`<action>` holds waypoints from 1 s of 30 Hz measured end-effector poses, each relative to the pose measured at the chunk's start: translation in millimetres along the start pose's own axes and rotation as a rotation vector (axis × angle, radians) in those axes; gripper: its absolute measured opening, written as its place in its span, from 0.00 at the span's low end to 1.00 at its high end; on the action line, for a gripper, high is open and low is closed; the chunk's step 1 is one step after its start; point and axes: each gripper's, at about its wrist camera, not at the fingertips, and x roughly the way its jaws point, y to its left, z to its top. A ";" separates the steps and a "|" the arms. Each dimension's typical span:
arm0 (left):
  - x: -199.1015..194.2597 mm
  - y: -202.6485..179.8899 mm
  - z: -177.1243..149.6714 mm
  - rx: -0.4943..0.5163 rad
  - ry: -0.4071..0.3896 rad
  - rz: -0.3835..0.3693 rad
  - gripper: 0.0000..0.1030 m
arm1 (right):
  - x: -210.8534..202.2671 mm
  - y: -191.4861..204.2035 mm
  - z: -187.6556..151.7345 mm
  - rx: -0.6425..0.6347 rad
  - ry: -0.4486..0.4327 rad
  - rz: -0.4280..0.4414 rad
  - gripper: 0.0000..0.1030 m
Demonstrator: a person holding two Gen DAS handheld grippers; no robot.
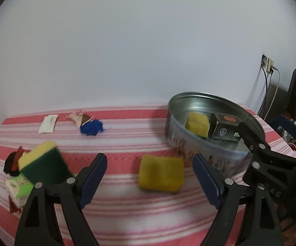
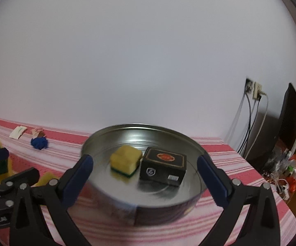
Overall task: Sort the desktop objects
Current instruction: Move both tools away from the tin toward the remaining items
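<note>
Left gripper, right gripper: jaws wide, empty. Tin holds one sponge, one box.

A tablecloth striped in coral pink and white covers the table, against a plain white wall. A round tin is shiny silver inside, with a pale printed pattern of orange-red marks on its outer wall. Inside it lie a yellow sponge with a dark green underside and a black box with a gold border and a red-orange emblem on its lid. On the cloth lie a plain yellow sponge, a yellow sponge with a dark green face, a bright blue tuft, a white packet and a lime green and white packet. Both grippers are black with dark blue pads.
</note>
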 end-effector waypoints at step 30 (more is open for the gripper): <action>-79.8 174.0 -73.8 -0.162 0.033 0.188 0.84 | -49.6 121.8 -24.7 0.134 0.254 0.276 0.98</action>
